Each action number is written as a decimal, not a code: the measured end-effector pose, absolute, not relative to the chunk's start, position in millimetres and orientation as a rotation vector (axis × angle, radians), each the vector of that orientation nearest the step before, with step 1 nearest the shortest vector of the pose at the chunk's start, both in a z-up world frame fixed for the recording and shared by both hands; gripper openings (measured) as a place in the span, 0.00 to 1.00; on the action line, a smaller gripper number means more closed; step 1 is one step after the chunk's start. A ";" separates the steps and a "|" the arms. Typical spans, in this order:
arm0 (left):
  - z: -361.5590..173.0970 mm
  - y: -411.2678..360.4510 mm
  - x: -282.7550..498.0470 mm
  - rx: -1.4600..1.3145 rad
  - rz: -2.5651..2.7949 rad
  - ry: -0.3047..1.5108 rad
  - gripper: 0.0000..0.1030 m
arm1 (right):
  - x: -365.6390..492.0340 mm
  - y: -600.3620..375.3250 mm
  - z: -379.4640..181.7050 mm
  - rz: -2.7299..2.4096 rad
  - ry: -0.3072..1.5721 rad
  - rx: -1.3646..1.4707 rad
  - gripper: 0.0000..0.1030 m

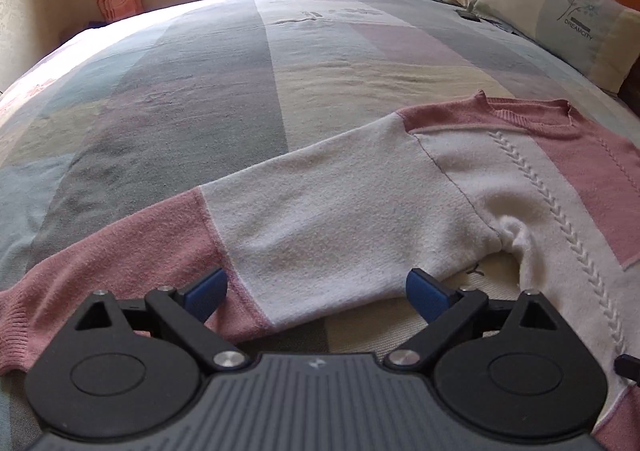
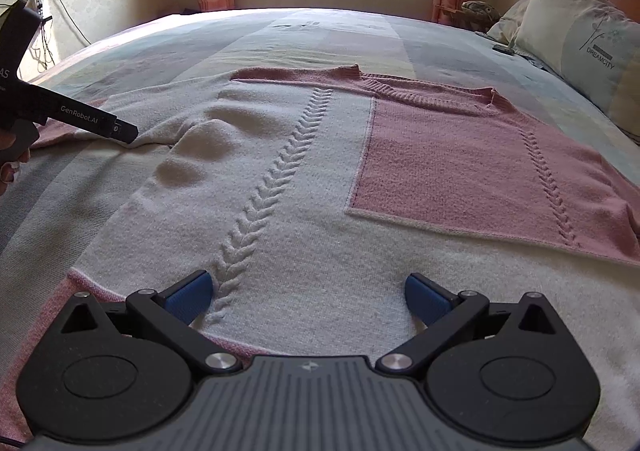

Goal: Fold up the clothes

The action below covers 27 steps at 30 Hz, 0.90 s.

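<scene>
Lying flat on the bed [image 2: 320, 39], the pink-and-white knit sweater [image 2: 320, 187] looks soft, light and floppy; it will sag and stretch if lifted from one spot, so best taken by seams, cuffs or hem. Left sleeve [image 1: 320, 211] spreads out sideways, a good first grab near its lower edge. Left tool [image 1: 316, 293] is spread wide, holding nothing, fingers straddling that sleeve. Right tool [image 2: 308, 295] is likewise spread wide and empty, over the white body panel near the hem.
</scene>
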State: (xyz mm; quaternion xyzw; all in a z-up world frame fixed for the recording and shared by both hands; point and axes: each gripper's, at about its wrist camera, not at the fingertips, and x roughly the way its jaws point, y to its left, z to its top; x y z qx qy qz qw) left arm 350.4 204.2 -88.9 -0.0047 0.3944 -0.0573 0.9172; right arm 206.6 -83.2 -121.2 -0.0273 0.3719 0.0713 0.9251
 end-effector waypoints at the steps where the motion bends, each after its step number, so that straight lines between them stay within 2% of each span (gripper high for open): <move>1: -86.2 218.9 348.0 -0.058 -0.092 0.789 0.94 | 206.5 -83.1 -121.3 0.146 0.762 -0.056 1.00; 4: -90.4 264.6 347.1 -0.174 0.049 0.775 0.94 | 206.1 -82.9 -121.7 0.144 0.758 -0.056 1.00; 8: -108.1 311.0 344.1 -0.199 0.204 0.826 0.93 | 205.9 -82.7 -122.1 0.142 0.755 -0.056 1.00; 13: -96.0 326.2 334.6 -0.214 0.340 0.795 0.93 | 203.7 -82.9 -123.2 0.140 0.741 -0.056 1.00; 18: -78.2 308.4 335.3 -0.197 0.270 0.736 0.93 | 212.4 -81.2 -109.4 0.158 0.795 -0.039 1.00; 21: -74.1 292.0 342.7 -0.152 0.250 0.737 0.93 | 230.8 -79.5 -85.6 0.204 0.731 -0.020 1.00; 24: -75.8 278.1 348.6 -0.104 0.209 0.750 0.93 | 274.2 -69.7 -59.9 0.171 0.636 -0.077 1.00; 27: -76.9 272.4 350.7 -0.089 0.194 0.753 0.93 | 334.2 -60.8 -62.6 0.181 0.681 -0.075 1.00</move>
